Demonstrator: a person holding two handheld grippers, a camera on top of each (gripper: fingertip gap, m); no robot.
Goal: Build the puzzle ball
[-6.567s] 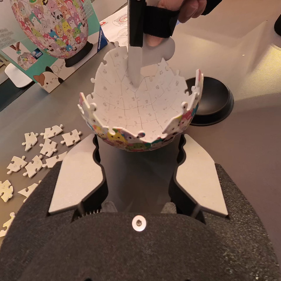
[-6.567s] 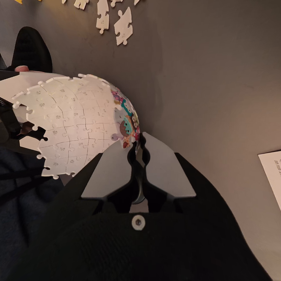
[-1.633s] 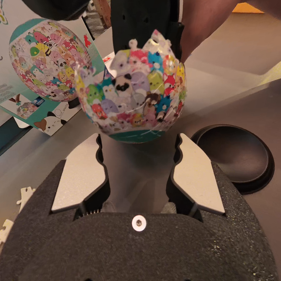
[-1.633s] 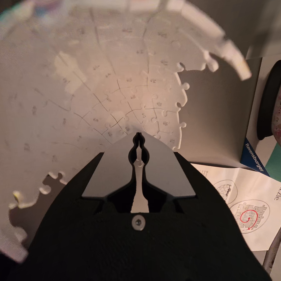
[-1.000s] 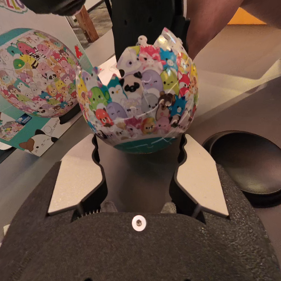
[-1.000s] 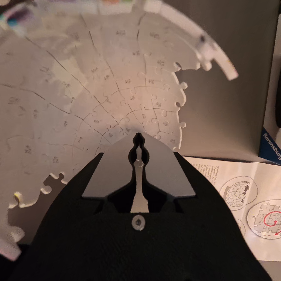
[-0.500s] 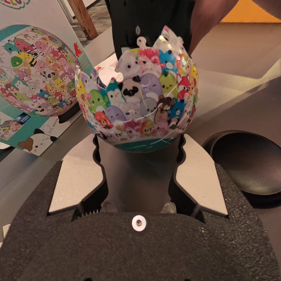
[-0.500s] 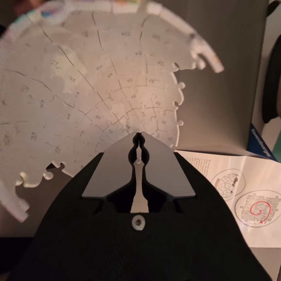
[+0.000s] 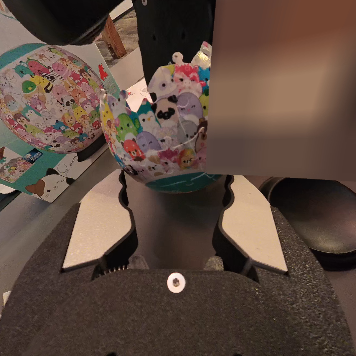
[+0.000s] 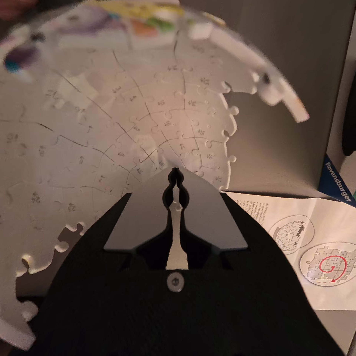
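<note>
Grey table [image 9: 48, 215] runs under everything. On it, far left in left wrist view, the puzzle box [image 9: 44, 123] stands upright, teal w/ a picture of the finished ball. Right side: black round stand [image 9: 316, 217], dished, sitting on the table, apart from the ball.

Half-built puzzle ball [image 9: 154, 134] is centre of left view, a colourful shell w/ teal bottom and jagged open rim up top; right part hidden by a blur patch. It sits just beyond the tips of the left gripper [image 9: 174, 192], whose jaws are spread wide w/ nothing between them; can't tell if tips touch the shell.

Right wrist view looks into the shell's white inside [image 10: 134, 125], pieces interlocked, edge tabs sticking out at right. Right gripper [image 10: 176, 170] is pressed together, pinching the shell's wall, tips deep inside the bowl.

Folded instruction sheet [image 10: 308, 240] lies flat on the table at right, near the box corner [image 10: 335, 185].
</note>
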